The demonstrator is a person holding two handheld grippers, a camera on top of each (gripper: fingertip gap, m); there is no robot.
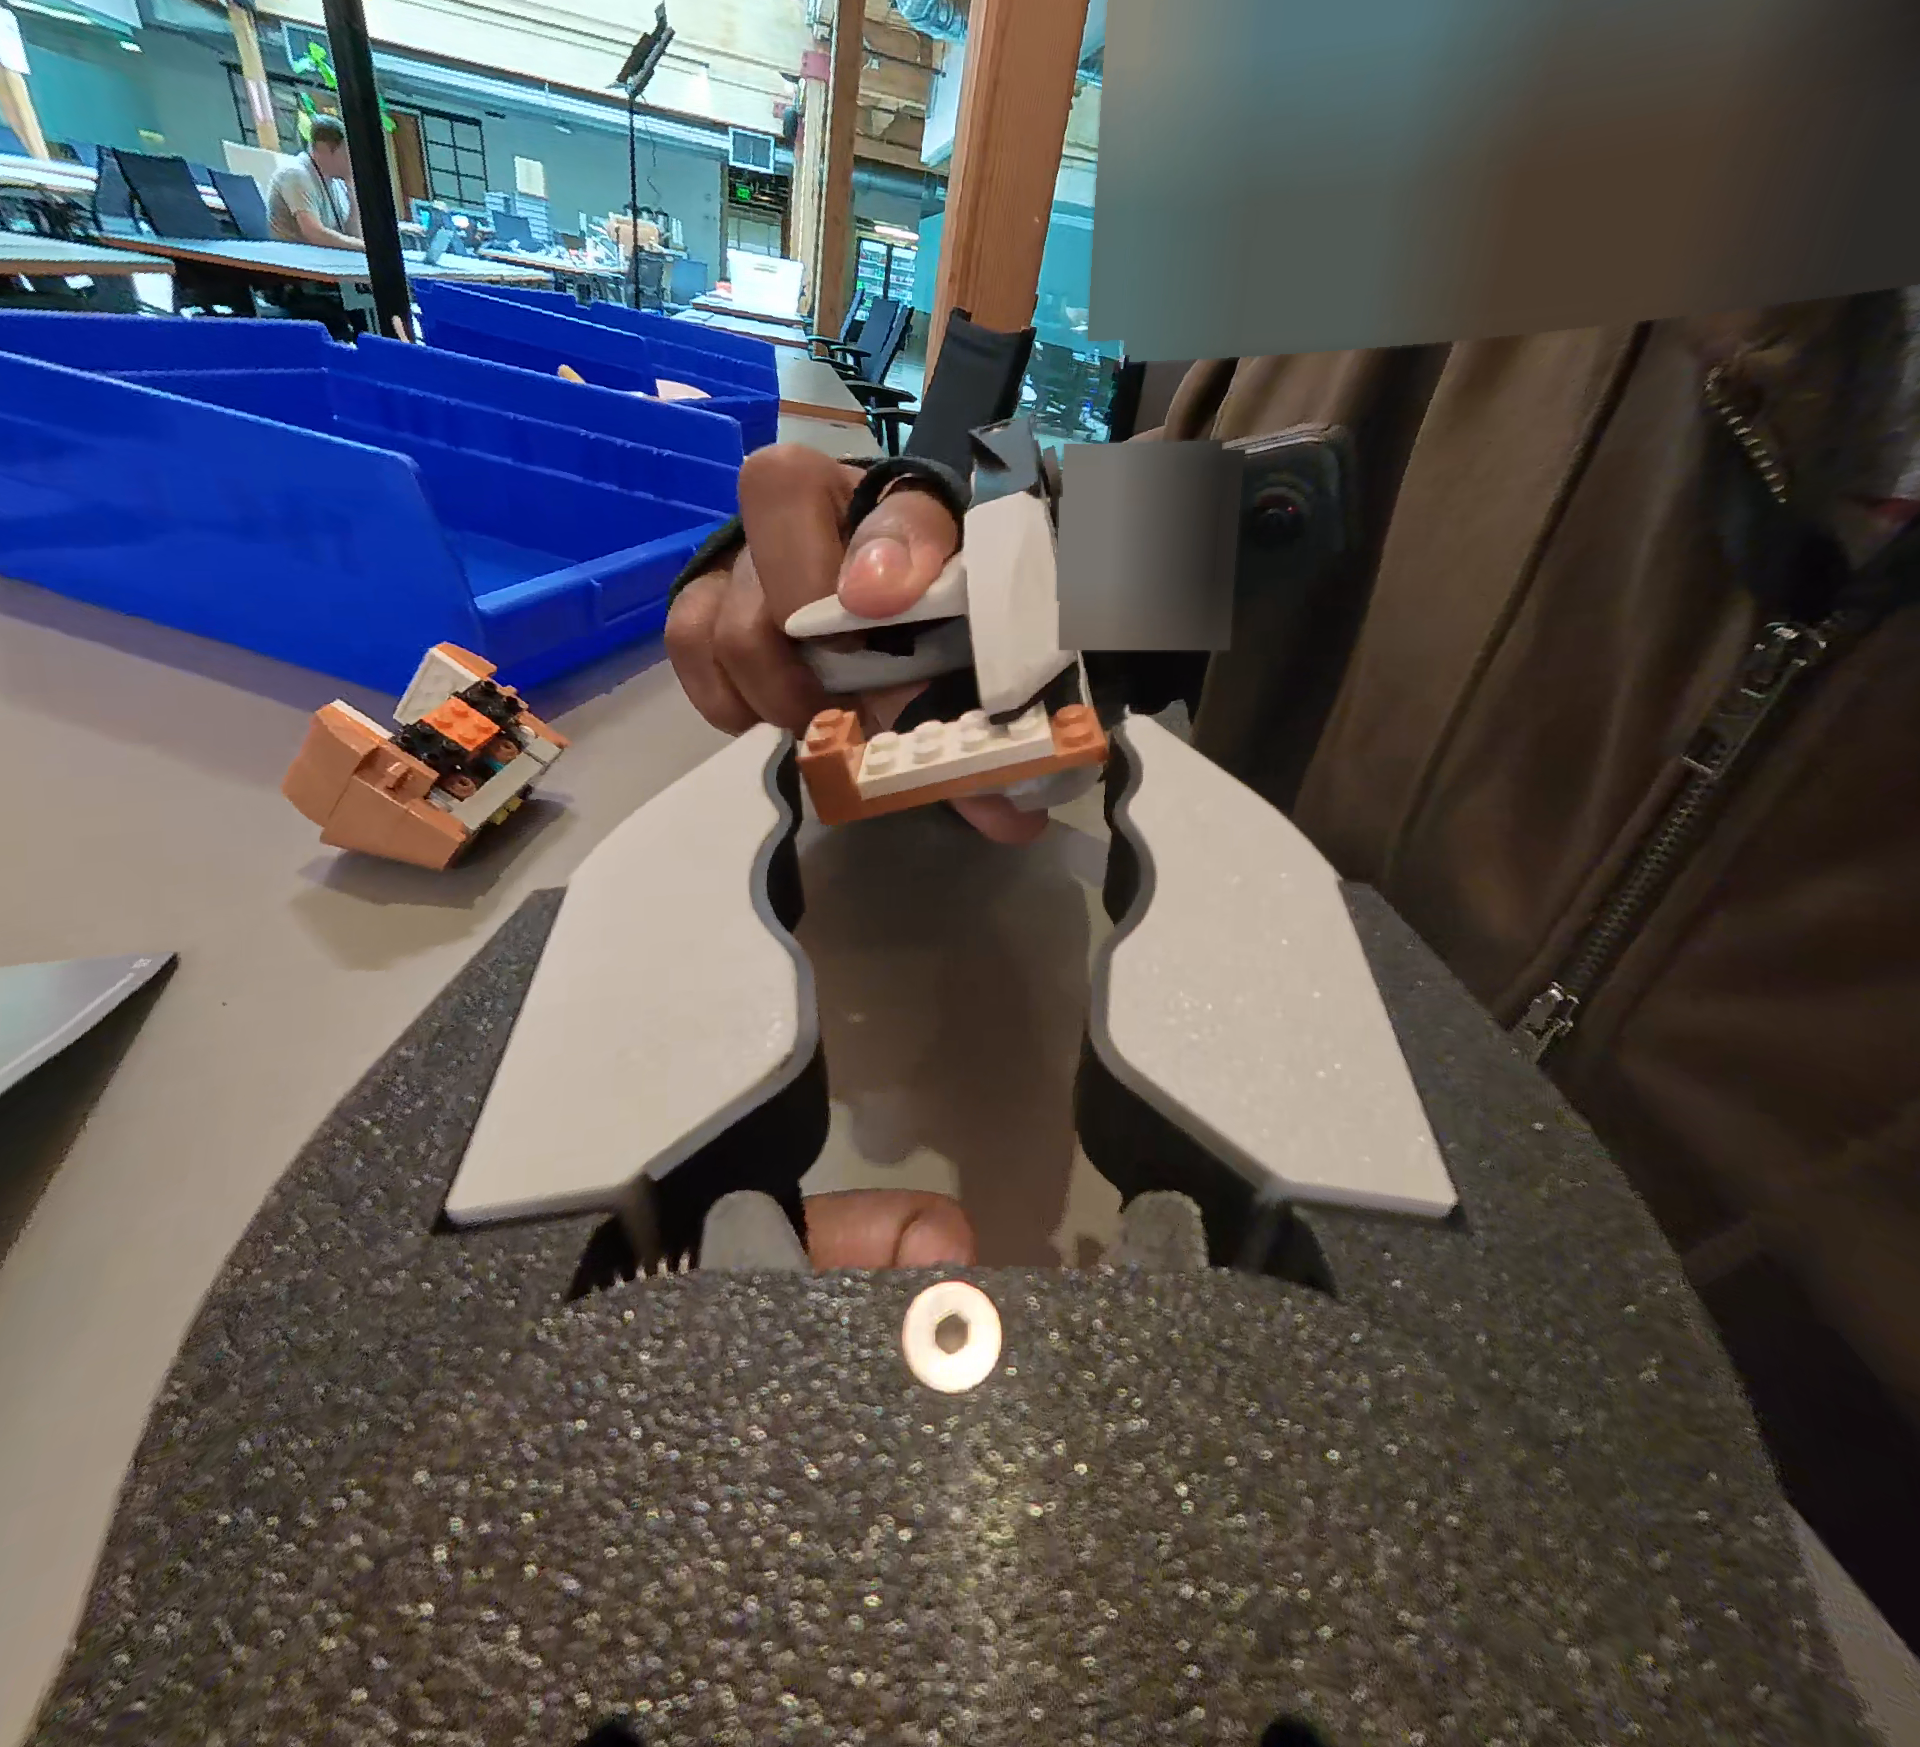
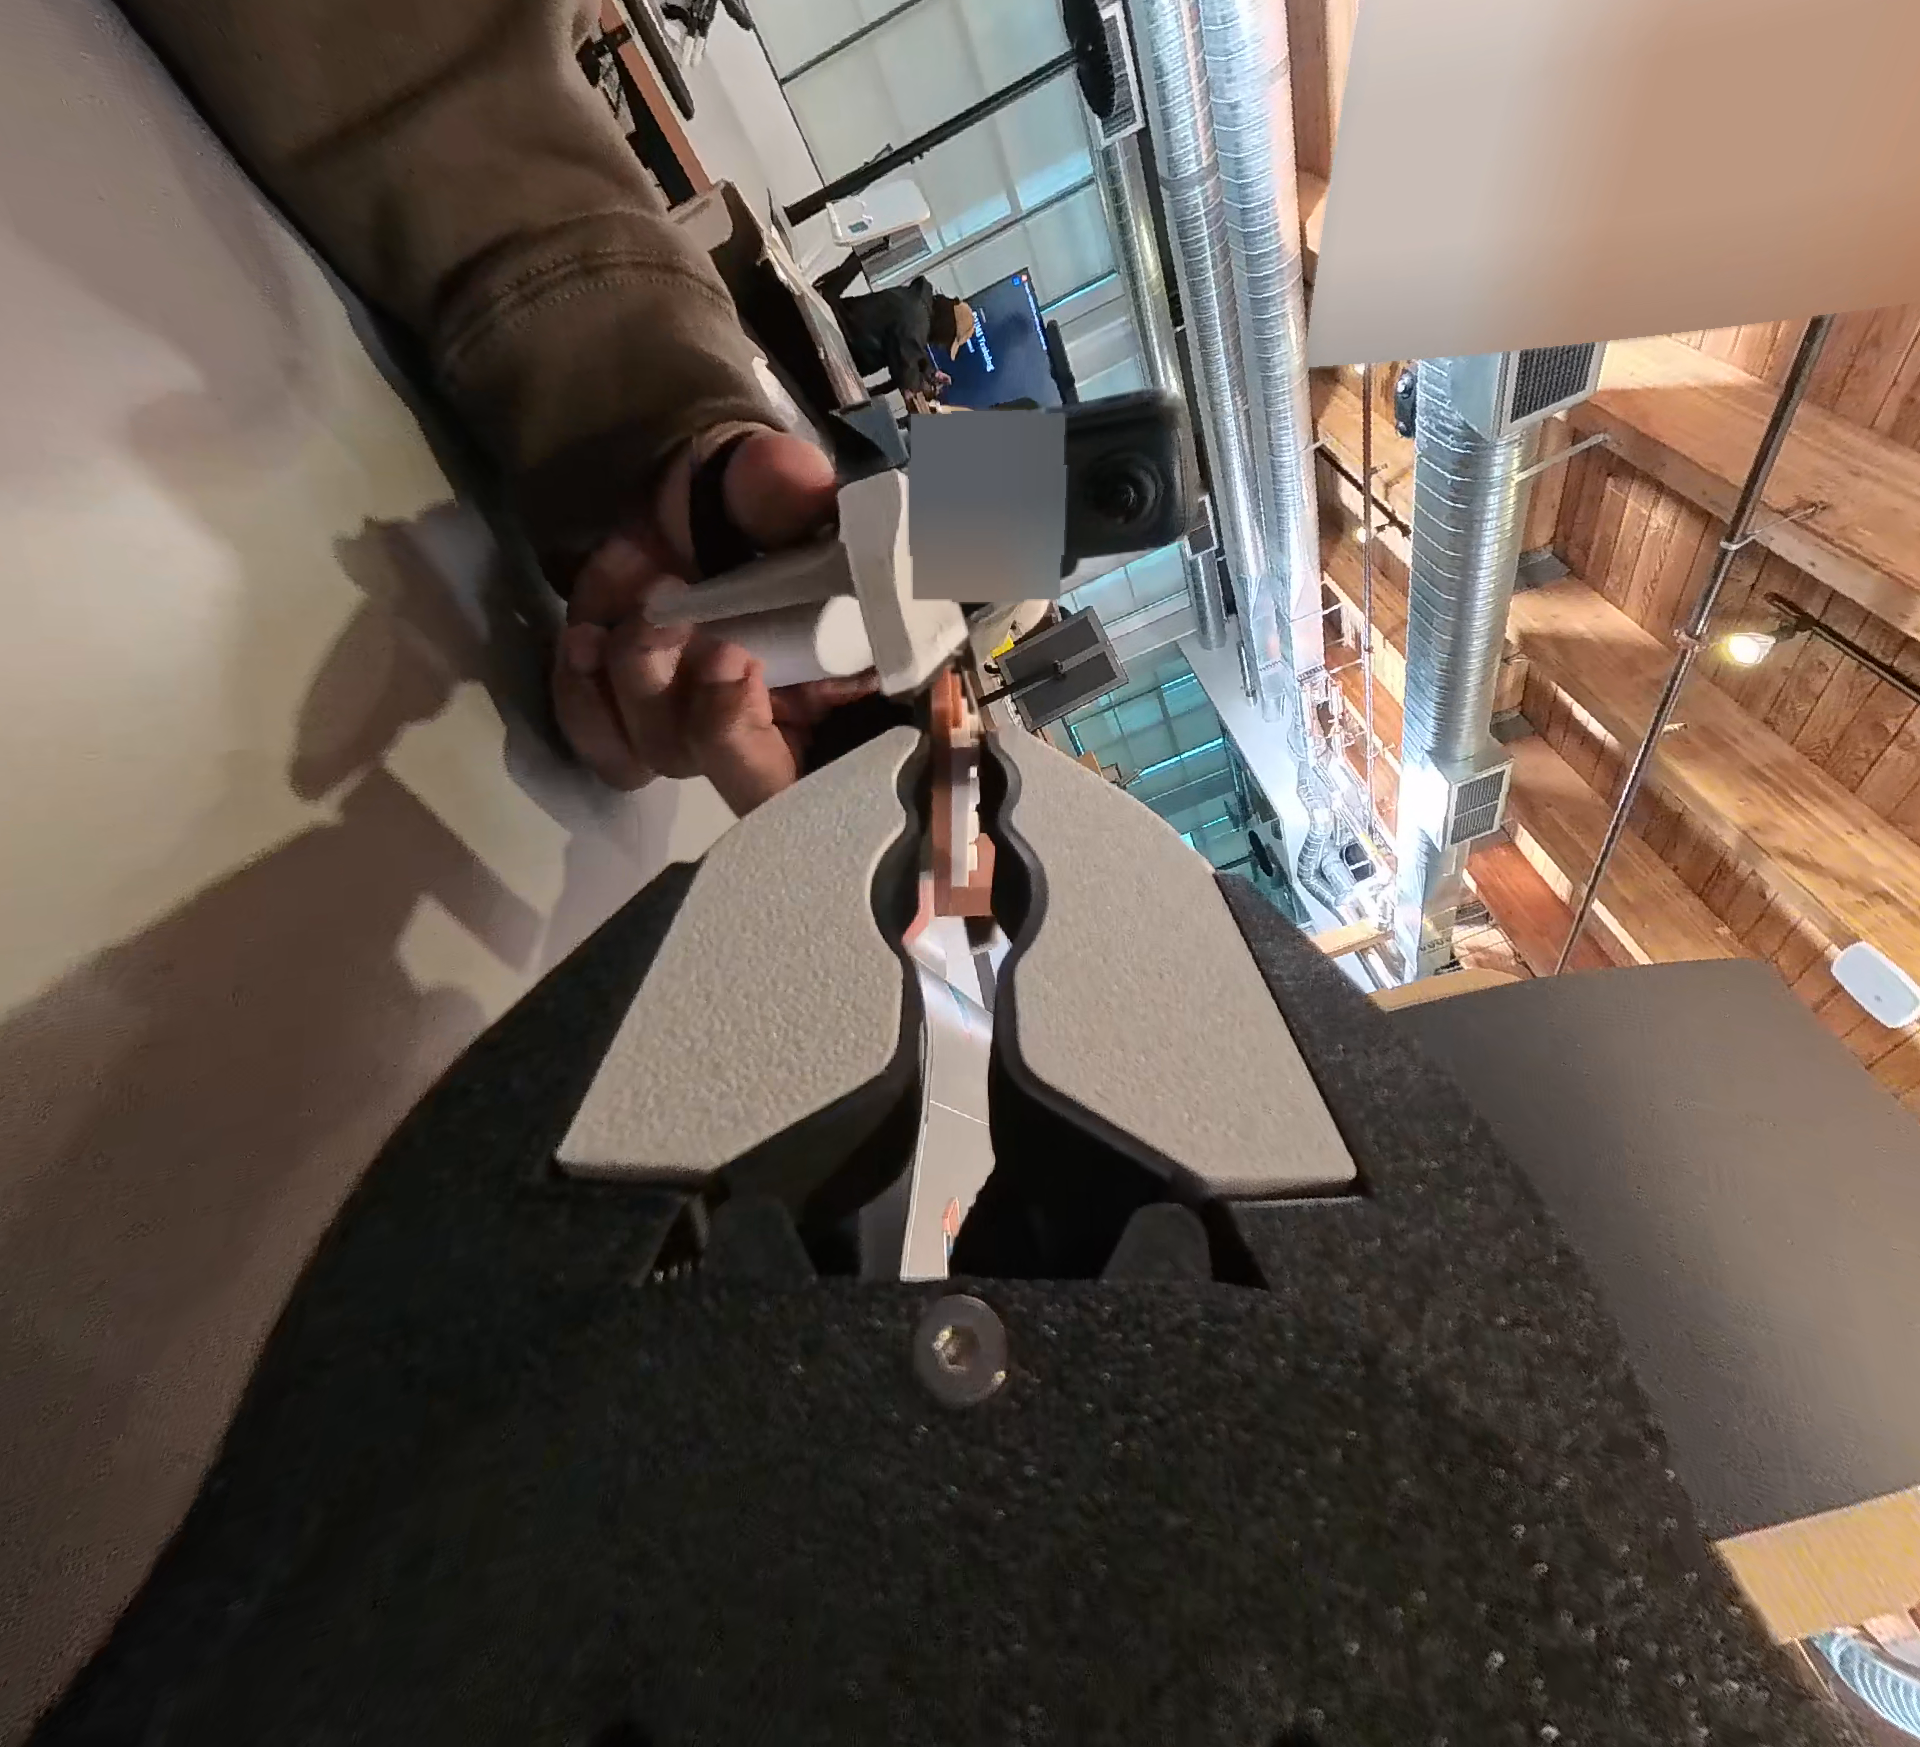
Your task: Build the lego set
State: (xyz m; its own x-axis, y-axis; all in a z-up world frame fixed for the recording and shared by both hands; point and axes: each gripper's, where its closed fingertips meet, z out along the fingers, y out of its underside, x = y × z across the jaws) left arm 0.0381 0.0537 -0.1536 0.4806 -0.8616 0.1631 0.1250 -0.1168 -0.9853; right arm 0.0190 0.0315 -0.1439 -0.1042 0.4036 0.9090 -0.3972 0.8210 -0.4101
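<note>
Brown-white plate [image 1: 951,759] horizontal, studs up, right gripper [image 2: 961,824] clamping.

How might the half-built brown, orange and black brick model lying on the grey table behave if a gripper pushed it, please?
The half-built brick model lies tilted on angled faces, so it would probably rock or tip. Its exposed small parts suggest pieces could pop off.

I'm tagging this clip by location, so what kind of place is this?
Probably a large open workshop or lab office in a converted industrial building. Long desks with chairs fill the hall, blue storage bins sit on the table, and wooden beams and bare metal air ducts run overhead.
</note>
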